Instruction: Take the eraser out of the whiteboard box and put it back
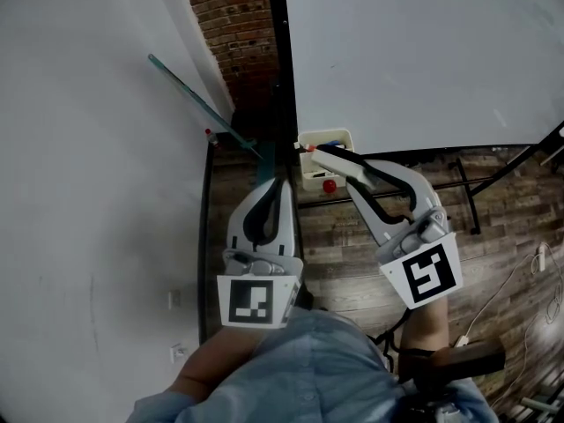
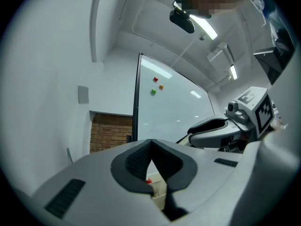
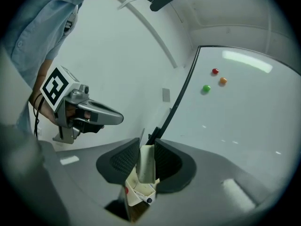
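Eraser out, return trip pending: the right gripper (image 1: 313,151) is clamped on the cream eraser (image 3: 146,166), pads pressing both flat sides and holding it upright on its narrow edge. In the right gripper view the eraser hangs just above the box (image 3: 135,195), which lies at 6 o'clock from it with a dark-tipped pen (image 3: 148,200) lying inside. Whether the eraser's lower end touches the rim cannot be told.

In the head view the box is fixed by the dark frame at the whiteboard (image 1: 414,51) edge, at about 1 o'clock from the picture's centre. The left gripper (image 2: 150,142) waits at 7 o'clock from the box, near it but apart, its jaws closed tip to tip with nothing between them. Three small magnets (image 3: 215,71) dot the board, clear of the work.

By the look of it, the first half of the job, lifting the eraser out, is done or all but done. What remains is the second half: lowering the eraser into the box and letting go.
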`<state>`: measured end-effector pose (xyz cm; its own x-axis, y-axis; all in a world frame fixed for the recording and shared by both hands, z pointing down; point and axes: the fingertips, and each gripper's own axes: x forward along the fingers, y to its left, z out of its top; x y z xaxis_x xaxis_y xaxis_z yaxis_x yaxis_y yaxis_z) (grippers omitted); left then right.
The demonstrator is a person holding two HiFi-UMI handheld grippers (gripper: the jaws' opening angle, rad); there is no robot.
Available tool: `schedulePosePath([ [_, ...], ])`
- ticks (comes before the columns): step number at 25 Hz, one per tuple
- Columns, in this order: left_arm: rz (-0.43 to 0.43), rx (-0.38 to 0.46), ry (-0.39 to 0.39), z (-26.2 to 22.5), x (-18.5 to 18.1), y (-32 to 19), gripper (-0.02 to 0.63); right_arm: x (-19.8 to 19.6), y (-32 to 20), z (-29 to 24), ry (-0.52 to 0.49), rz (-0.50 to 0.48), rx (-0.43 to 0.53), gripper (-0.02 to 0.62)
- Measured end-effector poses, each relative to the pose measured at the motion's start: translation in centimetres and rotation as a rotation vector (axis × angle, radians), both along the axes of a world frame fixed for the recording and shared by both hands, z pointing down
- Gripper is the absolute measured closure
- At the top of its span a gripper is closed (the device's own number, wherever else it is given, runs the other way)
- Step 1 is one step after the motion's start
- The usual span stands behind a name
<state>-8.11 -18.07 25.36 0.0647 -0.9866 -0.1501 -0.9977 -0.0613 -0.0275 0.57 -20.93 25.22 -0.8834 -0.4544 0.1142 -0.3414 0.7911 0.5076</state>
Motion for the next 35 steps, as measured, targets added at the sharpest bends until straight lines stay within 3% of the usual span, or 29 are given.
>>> schedulePosePath([
  [9,0.018,0.018,-0.022,-1.0,1.3,1.7,0.603,0.7,1.9,-1.6,-0.034,-0.01,0.025,0.497],
  [13,0.049,0.01,0.002,-0.8,2.0,1.7,0.603,0.9,2.2,-1.7,-0.027,-0.008,0.031,0.497],
  [35,0.019,0.017,0.013,-0.8,1.3,1.5,0.603,0.9,1.8,-1.7,-0.014,-0.003,0.033,0.5],
])
